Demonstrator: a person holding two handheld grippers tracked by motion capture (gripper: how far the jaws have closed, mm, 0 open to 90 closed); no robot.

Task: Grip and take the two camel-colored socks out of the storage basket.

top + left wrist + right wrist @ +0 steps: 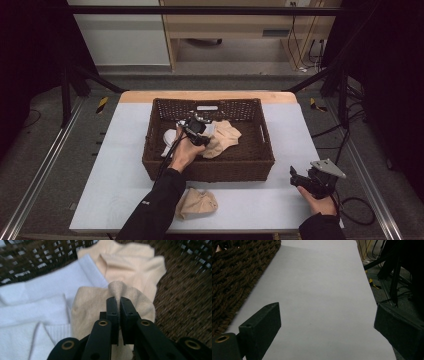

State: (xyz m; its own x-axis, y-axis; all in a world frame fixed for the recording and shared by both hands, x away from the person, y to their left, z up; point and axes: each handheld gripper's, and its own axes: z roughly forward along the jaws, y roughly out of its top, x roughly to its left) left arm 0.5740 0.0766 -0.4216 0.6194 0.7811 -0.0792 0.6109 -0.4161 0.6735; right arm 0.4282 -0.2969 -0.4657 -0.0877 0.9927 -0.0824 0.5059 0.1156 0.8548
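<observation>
A brown wicker basket (207, 170) stands mid-table with beige and white socks in it. My left gripper (197, 131) reaches down into it. In the left gripper view my left gripper (119, 301) is shut on a raised fold of a beige sock (90, 302), which lies over white socks (37, 310) and beside a paler cream sock (130, 262). My right gripper (295, 175) rests low over the table at the front right. In its own view my right gripper (325, 315) is open with only bare white table (319, 290) between the jaws.
Another beige sock (197, 202) lies on the table in front of the basket, near the front edge. The basket's woven wall (237, 270) stands just left of my right gripper. Black frame legs and cables (345, 100) run past the table's right edge.
</observation>
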